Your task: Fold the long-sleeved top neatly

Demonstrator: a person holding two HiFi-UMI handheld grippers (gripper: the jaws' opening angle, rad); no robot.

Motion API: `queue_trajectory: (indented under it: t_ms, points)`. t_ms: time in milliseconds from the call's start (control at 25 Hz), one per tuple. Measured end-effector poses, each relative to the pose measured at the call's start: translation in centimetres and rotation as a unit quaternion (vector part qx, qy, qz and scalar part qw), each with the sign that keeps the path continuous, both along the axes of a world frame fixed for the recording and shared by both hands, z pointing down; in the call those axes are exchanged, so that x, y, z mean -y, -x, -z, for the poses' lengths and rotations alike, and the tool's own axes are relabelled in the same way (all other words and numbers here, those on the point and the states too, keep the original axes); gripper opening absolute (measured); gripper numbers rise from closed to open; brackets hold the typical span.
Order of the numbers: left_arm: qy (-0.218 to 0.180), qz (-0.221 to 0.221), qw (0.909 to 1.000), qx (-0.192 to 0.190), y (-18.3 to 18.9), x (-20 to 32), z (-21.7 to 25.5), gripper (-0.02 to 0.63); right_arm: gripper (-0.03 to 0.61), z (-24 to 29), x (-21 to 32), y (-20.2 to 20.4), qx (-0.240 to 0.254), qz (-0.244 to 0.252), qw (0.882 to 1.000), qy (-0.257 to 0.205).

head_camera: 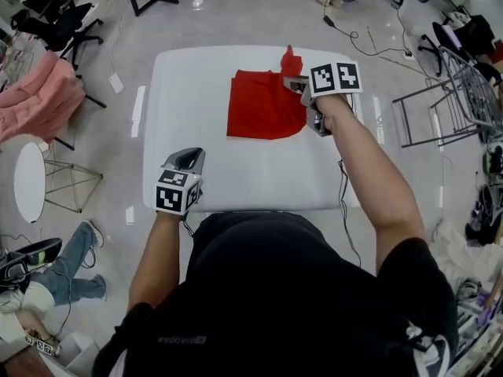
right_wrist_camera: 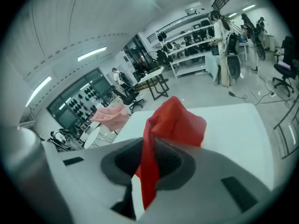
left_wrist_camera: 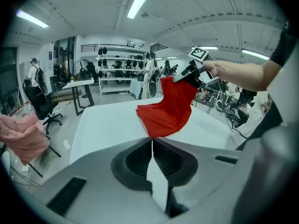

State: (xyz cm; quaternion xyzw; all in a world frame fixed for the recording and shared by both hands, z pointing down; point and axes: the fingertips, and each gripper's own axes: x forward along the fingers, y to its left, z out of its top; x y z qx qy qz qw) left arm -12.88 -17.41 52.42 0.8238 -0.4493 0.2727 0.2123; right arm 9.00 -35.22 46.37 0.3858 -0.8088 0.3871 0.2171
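Two grippers over white table [head_camera: 236, 181]. Red long-sleeved top [head_camera: 263, 110] lies folded in upper centre of head view, right of table's middle. Right gripper [head_camera: 296, 78] at top's upper right corner, jaws clamped on bunched red fabric, that corner raised off table, rest flat. Left gripper [head_camera: 189, 158] lower left, near table's front edge, well apart from top, jaws closed together, nothing between them. Pink garment [head_camera: 35, 100] off table, far left
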Motion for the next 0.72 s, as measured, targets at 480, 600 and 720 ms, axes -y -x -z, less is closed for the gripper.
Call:
queue_trajectory:
  t_ms: [480,600,720]
  points:
    - [0.026,0.028,0.9991,-0.019,7.0,-2.8,-1.8,0.011,0.081,-12.4,-0.5,14.3,-0.137,-0.057,0.989,0.017]
    - [0.038,0.024,0.9988,-0.022,8.0,-3.2,-2.4,0.011,0.164,-13.8,-1.4,16.8,-0.151,-0.019,0.988,0.024]
    - [0.035,0.002,0.9990,-0.026,8.4,-2.9,-2.1,0.012,0.227,-13.6,-2.1,18.3,-0.148,0.027,0.988,0.022]
